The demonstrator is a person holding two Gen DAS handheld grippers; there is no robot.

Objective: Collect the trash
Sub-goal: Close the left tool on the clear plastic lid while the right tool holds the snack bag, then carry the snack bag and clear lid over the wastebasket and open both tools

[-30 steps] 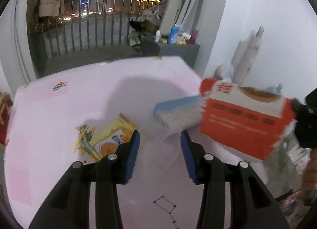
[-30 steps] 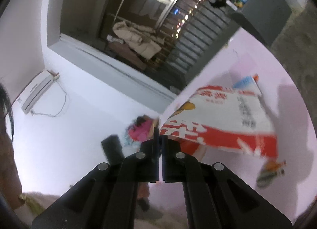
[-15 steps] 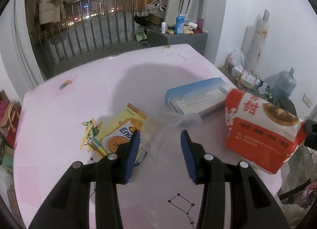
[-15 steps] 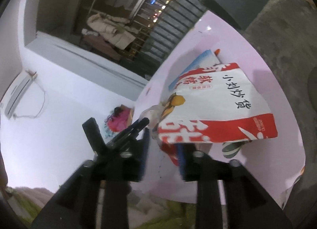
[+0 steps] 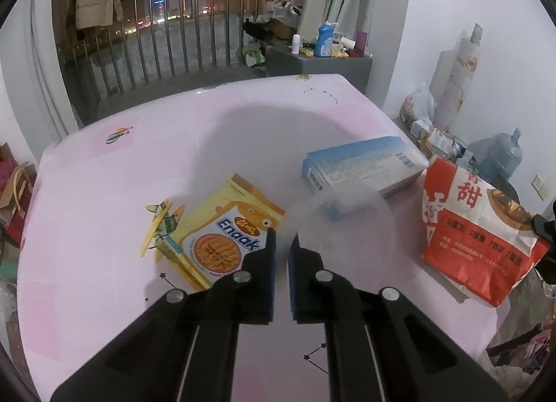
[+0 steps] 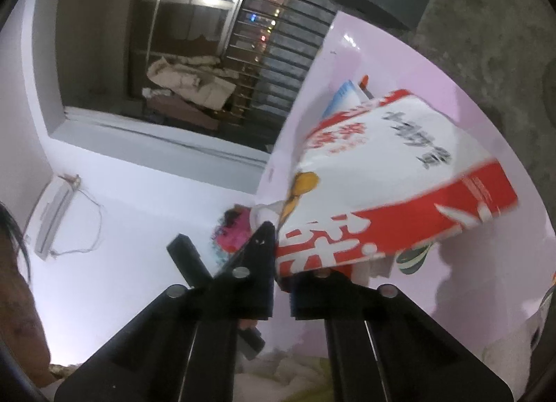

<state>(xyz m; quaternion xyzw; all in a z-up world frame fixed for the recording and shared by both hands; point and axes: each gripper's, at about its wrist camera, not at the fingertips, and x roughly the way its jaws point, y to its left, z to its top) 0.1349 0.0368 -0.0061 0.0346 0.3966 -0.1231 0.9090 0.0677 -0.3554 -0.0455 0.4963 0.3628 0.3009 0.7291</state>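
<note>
My left gripper (image 5: 282, 240) is pinched nearly closed on a clear plastic film (image 5: 333, 214) that trails forward-right. My right gripper (image 6: 281, 245) clamps the red-and-white bag (image 5: 476, 231), off to the right at the desk (image 5: 104, 193) edge. The left one carries the film rightward to the bag.

Right gripper (image 6: 279, 256) clamps the near edge of a red-and-white paper bag (image 6: 392, 186), jaws nearly closed. Bag hangs tilted over the pink table (image 6: 410, 64). A blue box (image 6: 342, 97) shows just beyond the bag's far edge.
</note>
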